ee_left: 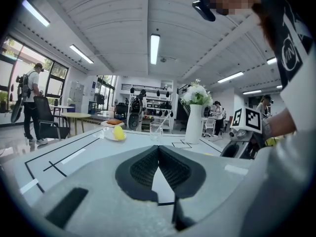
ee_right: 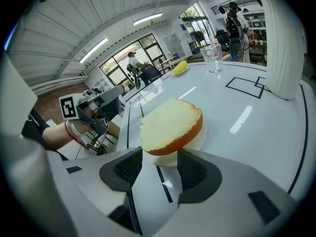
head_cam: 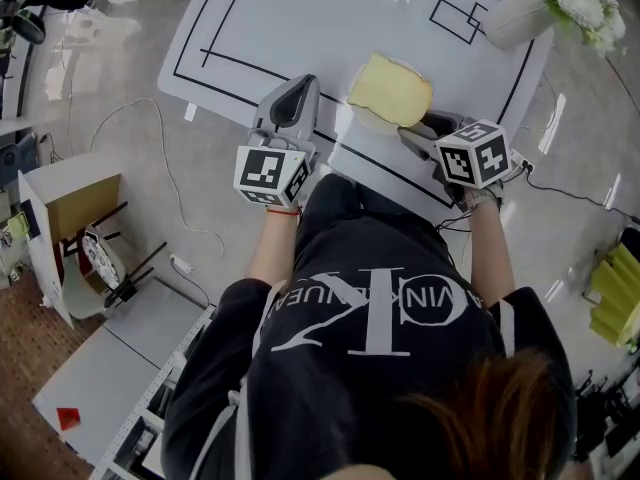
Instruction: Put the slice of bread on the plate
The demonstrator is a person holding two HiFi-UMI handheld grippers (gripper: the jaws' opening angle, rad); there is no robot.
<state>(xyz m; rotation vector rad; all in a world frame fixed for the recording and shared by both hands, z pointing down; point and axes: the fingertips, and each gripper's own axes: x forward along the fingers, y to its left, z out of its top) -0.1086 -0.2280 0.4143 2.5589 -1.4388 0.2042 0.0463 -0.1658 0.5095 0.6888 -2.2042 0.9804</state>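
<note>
A slice of bread [head_cam: 390, 88] [ee_right: 170, 125], pale on top with an orange-brown crust, lies tilted on a small white plate [head_cam: 368, 119] [ee_right: 192, 141] on the white table. My right gripper [head_cam: 424, 128] [ee_right: 160, 157] points down at the slice's near edge. Its jaws stand apart, and that edge sits just at and between the fingertips. I cannot make out a firm press on the bread. My left gripper [head_cam: 300, 88] [ee_left: 158, 149] rests to the left of the plate, its jaws shut with nothing between them.
A white vase of flowers [head_cam: 520, 16] [ee_left: 194, 125] and a drinking glass [ee_left: 156, 131] [ee_right: 213, 58] stand farther back. A dish with a yellow fruit [ee_left: 117, 132] [ee_right: 180, 67] is at the far side. Black lines mark the table [head_cam: 280, 18]. A cardboard box [head_cam: 70, 218] is on the floor at left.
</note>
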